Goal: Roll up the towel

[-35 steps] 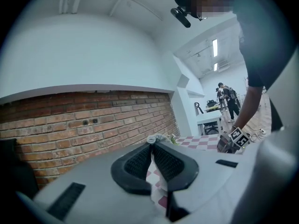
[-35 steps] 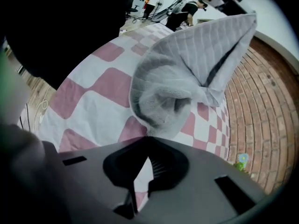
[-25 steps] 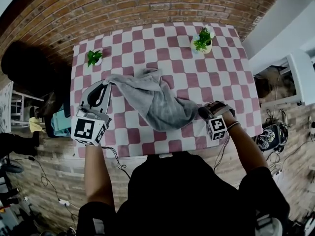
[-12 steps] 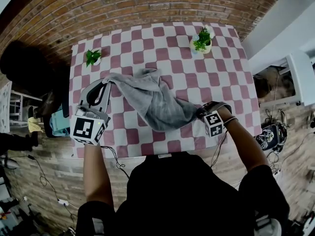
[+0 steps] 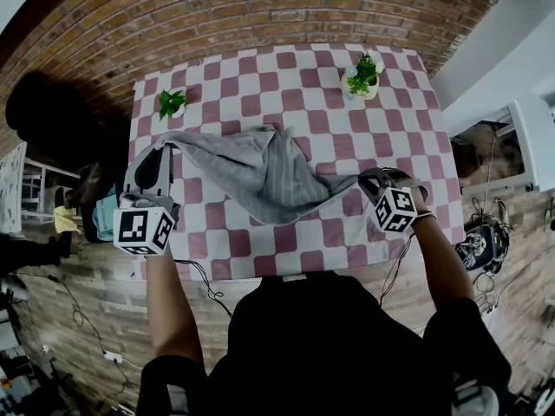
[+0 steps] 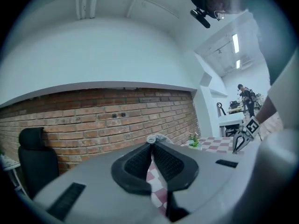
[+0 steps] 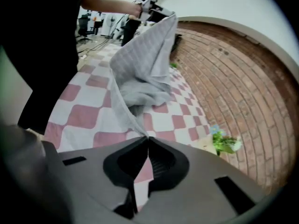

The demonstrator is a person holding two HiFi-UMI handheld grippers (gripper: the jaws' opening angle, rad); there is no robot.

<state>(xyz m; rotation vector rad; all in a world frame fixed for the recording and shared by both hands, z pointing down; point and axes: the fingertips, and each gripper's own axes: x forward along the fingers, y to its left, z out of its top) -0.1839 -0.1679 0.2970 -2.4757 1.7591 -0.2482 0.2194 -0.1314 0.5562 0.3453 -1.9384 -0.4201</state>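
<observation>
Left hand-held gripper (image 5: 166, 148) level, jaws clamped; right hand-held gripper (image 5: 364, 181) angled down, jaws clamped; arms spread wide.

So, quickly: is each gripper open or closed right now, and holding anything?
Left gripper: closed, pinching one corner of the grey towel.
Right gripper: closed, pinching the towel at its other end.

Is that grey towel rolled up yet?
Not rolled: the grey towel hangs stretched and rumpled between the left gripper and right gripper, both shut on it, over the checked tablecloth.
</observation>
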